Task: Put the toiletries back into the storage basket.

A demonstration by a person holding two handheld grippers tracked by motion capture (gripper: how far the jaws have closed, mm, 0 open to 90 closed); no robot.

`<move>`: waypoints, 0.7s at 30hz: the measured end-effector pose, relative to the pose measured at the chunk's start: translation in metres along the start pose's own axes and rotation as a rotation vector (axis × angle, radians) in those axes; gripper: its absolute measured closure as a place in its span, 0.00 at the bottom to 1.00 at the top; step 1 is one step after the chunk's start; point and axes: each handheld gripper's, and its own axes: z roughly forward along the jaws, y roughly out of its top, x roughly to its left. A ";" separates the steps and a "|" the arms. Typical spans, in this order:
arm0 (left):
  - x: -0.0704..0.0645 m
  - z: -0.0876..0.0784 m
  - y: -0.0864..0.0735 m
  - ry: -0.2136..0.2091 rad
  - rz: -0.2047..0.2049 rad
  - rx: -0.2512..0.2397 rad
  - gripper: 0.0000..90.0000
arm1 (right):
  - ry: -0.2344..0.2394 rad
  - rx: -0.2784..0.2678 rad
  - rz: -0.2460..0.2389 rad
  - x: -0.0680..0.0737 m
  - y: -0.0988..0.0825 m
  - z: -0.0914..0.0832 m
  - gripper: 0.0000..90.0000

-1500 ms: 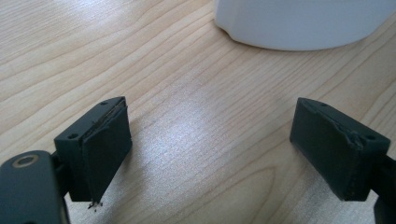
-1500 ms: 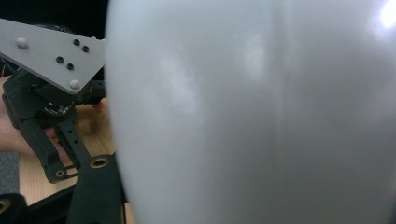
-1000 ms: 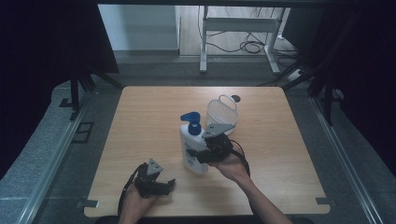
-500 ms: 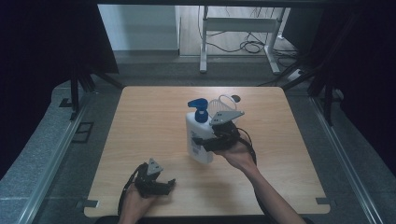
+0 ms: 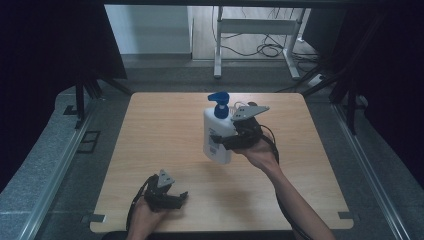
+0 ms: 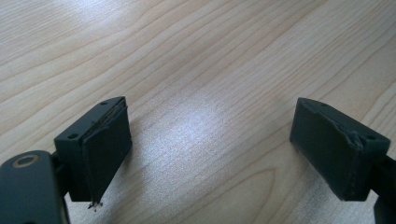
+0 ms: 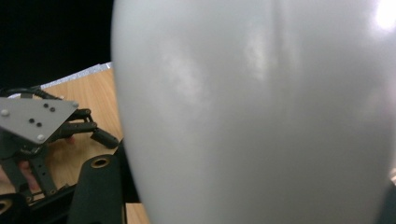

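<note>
Gripping white pump bottle, right gripper

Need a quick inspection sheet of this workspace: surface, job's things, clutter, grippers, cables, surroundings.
Surface: light wooden table, bare wood around the grippers.
Job's things: white plastic pump bottle with blue pump head, upright, held above the table.
Clutter: nothing seen.
Grippers: right gripper shut on the bottle's side; left gripper open, jaws wide apart, nothing between them, low at the table's near edge.
Cables: black cable trails from the right gripper; loose cables on the floor behind.
Surroundings: grey floor, white metal frame, dark curtains.
</note>
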 end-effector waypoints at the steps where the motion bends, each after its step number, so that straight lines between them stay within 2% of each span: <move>1: 0.000 0.000 0.000 0.000 0.000 0.000 0.13 | -0.002 -0.002 0.003 -0.002 0.001 -0.001 0.41; 10: 0.000 0.000 0.000 0.000 0.000 0.000 0.13 | -0.021 -0.020 0.020 -0.020 0.008 -0.007 0.41; 21: 0.000 0.000 0.000 0.000 0.000 -0.001 0.13 | -0.050 -0.024 0.014 -0.039 0.021 -0.011 0.42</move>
